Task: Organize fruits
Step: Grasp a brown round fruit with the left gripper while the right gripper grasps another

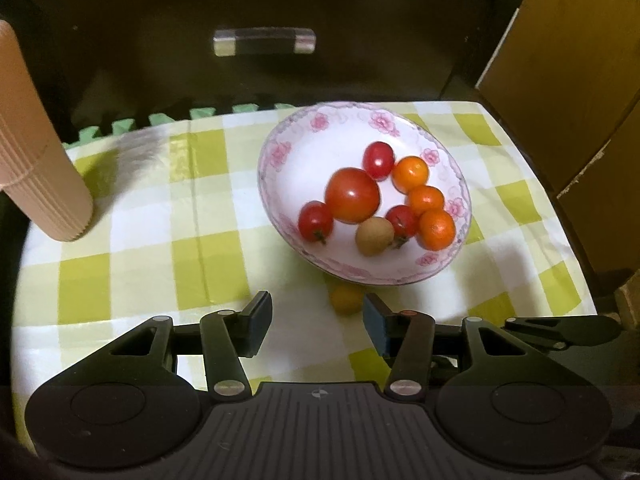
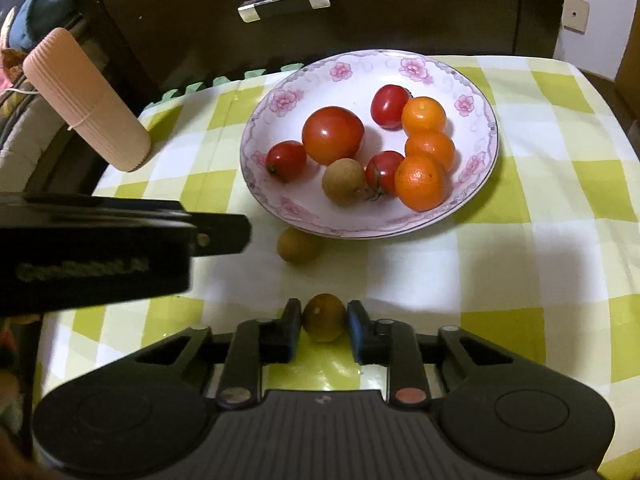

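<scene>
A white plate with pink flowers [image 1: 288, 148] [image 2: 352, 68] sits on the checked cloth. It holds a big tomato [image 1: 352, 195] [image 2: 333, 134], three cherry tomatoes, three small oranges [image 2: 420, 183] and a brown longan [image 1: 374, 236] [image 2: 344, 182]. Another longan [image 1: 346, 298] [image 2: 298, 246] lies on the cloth just in front of the plate. My left gripper [image 1: 316, 316] is open and empty, with that longan just ahead of its right finger. My right gripper [image 2: 324, 318] is shut on a third longan [image 2: 324, 317] near the cloth's front.
A ribbed beige cylinder [image 1: 36, 148] [image 2: 86, 98] leans at the cloth's left edge. A dark cabinet with a metal handle [image 1: 264, 41] [image 2: 285, 3] stands behind the table. The left gripper's body [image 2: 100, 248] fills the left of the right wrist view. A wooden panel [image 1: 568, 68] stands right.
</scene>
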`<state>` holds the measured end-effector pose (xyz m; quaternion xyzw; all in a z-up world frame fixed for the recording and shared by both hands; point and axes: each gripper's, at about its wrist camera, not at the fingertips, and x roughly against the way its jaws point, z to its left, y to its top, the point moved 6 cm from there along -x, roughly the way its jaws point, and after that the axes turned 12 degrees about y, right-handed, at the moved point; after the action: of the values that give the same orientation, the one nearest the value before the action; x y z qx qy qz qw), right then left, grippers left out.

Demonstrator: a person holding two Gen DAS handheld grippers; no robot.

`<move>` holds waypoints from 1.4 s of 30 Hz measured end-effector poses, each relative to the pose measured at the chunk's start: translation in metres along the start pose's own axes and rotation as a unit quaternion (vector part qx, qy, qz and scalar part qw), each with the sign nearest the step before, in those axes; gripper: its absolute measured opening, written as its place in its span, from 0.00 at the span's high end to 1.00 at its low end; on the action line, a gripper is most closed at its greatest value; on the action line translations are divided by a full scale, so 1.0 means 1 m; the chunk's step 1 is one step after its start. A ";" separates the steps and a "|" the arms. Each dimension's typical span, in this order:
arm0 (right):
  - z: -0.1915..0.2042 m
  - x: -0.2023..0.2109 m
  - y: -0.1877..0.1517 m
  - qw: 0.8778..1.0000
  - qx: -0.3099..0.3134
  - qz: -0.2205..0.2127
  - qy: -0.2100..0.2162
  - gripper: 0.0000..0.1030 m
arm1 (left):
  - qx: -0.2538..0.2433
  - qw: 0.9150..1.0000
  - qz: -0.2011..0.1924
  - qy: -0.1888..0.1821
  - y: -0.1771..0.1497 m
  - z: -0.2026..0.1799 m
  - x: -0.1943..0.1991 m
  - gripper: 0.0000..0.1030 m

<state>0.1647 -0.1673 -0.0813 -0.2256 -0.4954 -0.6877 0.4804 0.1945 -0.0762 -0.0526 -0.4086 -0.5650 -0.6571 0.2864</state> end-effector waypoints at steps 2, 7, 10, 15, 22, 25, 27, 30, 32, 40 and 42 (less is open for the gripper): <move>-0.003 0.005 -0.002 1.000 0.004 0.001 -0.006 0.77 | -0.003 1.000 0.002 -0.005 -0.001 -0.004 -0.003 0.43; -0.019 0.020 -0.011 1.000 -0.010 -0.003 -0.011 0.77 | -0.005 1.000 0.013 -0.018 -0.003 -0.018 -0.015 0.45; -0.026 0.025 -0.015 1.000 -0.017 -0.004 -0.012 0.77 | -0.009 1.000 0.013 -0.012 -0.003 -0.026 -0.023 0.46; -0.030 0.026 -0.016 1.000 -0.020 -0.004 -0.008 0.77 | -0.003 1.000 0.017 -0.002 -0.001 -0.033 -0.039 0.48; -0.036 0.026 -0.016 1.000 -0.028 -0.006 -0.008 0.77 | -0.024 0.999 -0.002 0.028 -0.002 -0.038 -0.043 0.64; -0.036 0.026 -0.016 1.000 -0.028 -0.007 -0.009 0.77 | -0.010 1.000 0.004 0.026 -0.002 -0.033 -0.042 0.69; -0.035 0.026 -0.016 1.000 -0.028 -0.008 -0.011 0.77 | -0.013 0.999 0.007 0.029 -0.003 -0.032 -0.041 0.69; -0.034 0.026 -0.016 1.000 -0.027 -0.008 -0.013 0.77 | -0.010 1.000 0.015 0.024 -0.007 -0.029 -0.038 0.69; -0.034 0.027 -0.017 1.000 -0.027 -0.007 -0.013 0.77 | -0.012 1.000 0.020 0.021 -0.011 -0.026 -0.034 0.69; -0.027 0.032 -0.022 1.000 -0.024 -0.004 -0.015 0.77 | -0.042 0.999 0.027 0.020 -0.042 -0.016 0.003 0.69; -0.021 0.034 -0.027 1.000 -0.020 -0.001 -0.015 0.77 | -0.049 0.998 0.030 0.020 -0.054 -0.016 0.011 0.68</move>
<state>0.1298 -0.1993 -0.0757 -0.2447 -0.4891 -0.6942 0.4680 0.1405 -0.0800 -0.0705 -0.4259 -0.5140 -0.6828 0.2970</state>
